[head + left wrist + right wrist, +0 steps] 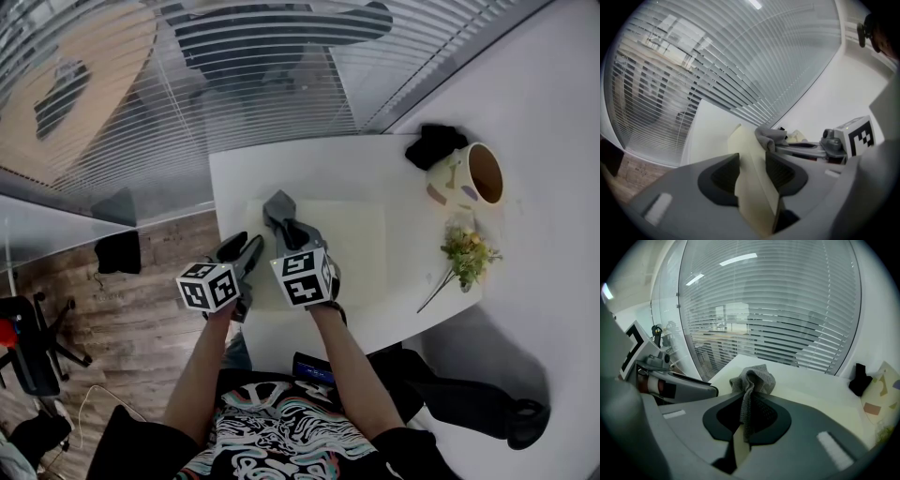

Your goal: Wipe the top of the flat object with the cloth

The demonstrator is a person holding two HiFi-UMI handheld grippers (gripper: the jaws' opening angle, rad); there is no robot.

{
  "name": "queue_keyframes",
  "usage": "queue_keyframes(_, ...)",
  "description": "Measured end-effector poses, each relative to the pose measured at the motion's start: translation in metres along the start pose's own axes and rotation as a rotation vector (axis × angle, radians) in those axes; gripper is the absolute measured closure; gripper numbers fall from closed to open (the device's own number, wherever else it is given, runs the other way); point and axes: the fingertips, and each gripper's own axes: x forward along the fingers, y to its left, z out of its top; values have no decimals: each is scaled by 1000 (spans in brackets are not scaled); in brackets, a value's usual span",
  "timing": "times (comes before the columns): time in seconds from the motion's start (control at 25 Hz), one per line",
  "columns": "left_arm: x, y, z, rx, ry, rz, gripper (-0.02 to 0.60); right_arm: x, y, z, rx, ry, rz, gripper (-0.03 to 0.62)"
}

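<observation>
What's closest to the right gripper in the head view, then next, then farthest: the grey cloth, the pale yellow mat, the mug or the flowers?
1. Grey waffle cloth: pinched in the fingers of the right gripper.
2. Pale yellow flat mat: directly beneath it.
3. Cream patterned mug and small flower sprig: both at the table's right side, too close to rank.

I was looking down into what read as an office: a glass partition (234,103) hung with horizontal blinds, a round wooden meeting table (89,84) beyond it, a swivel chair (33,361) on wood-look flooring (159,253), and a plain white desk (375,159)
</observation>
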Motion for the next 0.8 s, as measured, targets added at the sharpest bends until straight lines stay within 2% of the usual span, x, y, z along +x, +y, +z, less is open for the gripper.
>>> queue_keyframes(0.8, 0, 1, 0, -1, -4, 1, 365, -10, 11, -11, -19, 1, 39, 580)
